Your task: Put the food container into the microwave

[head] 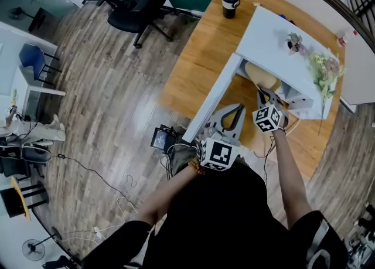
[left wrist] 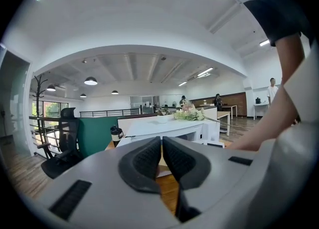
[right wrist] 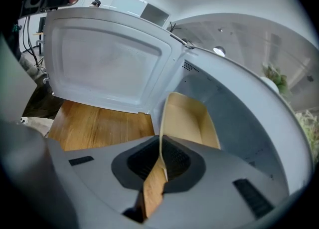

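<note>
**Container at the mouth of the open microwave**

The right tool [right wrist: 162,160] pinches the near rim of the food container [right wrist: 187,120], a pale yellow open tray. The thin wall stands edge-on between the two dark pads, which are closed onto it. The rest of the tray reaches forward into the microwave [right wrist: 239,118], past the opening and over the grey cavity floor; whether it rests on that floor cannot be told. The door [right wrist: 107,68] is swung fully open to the left of the cavity.

From the head view, the food container [head: 263,77] shows partly under the microwave's [head: 275,33] white top, with the right tool [head: 265,96] just in front of the opening. The left tool [head: 236,112] hangs outside the microwave, beside the open door [head: 214,101], over the wooden surface [head: 205,57].

In its own view the left tool [left wrist: 162,155] has its pads pressed together with nothing between them.

Flowers [head: 322,68] lie on top of the microwave, and a dark tumbler [head: 229,2] stands on the surface behind it.
</note>
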The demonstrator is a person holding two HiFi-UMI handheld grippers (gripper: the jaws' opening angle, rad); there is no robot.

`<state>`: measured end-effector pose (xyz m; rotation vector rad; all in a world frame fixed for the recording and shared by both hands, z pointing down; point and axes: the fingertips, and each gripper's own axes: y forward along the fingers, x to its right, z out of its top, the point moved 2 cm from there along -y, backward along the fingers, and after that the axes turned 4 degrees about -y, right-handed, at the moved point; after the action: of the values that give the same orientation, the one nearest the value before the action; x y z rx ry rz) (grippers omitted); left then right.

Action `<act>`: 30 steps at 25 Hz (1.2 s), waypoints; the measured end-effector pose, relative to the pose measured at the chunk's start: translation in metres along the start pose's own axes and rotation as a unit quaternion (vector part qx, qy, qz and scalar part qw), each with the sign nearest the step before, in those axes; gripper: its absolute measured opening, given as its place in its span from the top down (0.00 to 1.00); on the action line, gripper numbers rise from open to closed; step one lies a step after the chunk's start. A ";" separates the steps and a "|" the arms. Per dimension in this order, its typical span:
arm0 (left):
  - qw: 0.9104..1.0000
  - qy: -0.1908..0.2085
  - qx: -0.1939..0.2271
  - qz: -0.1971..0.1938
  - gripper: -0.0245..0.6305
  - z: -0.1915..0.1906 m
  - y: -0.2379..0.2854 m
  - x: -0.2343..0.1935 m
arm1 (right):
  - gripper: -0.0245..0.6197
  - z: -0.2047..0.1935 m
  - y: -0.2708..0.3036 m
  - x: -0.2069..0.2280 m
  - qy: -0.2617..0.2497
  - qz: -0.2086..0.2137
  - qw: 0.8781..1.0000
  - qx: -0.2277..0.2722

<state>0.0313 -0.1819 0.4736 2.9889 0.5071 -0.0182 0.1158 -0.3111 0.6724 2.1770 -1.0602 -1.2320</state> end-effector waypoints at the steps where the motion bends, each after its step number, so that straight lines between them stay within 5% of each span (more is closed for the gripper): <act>1: 1.000 0.002 0.000 -0.006 0.91 0.002 0.001 0.002 | 0.92 -0.001 0.003 0.003 -0.001 -0.002 1.000 -0.003; 25: 1.000 -0.010 -0.006 0.015 0.91 0.010 0.017 0.003 | 0.92 -0.026 0.065 0.047 -0.007 -0.013 0.999 -0.047; 30: 1.000 -0.013 -0.011 0.011 0.91 0.009 0.015 0.008 | 0.83 -0.028 0.064 0.053 0.010 -0.022 0.998 -0.053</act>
<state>0.0440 -0.1946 0.4664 2.9682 0.4675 -0.0483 0.1306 -0.3922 0.7015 2.1385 -0.9228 -1.2540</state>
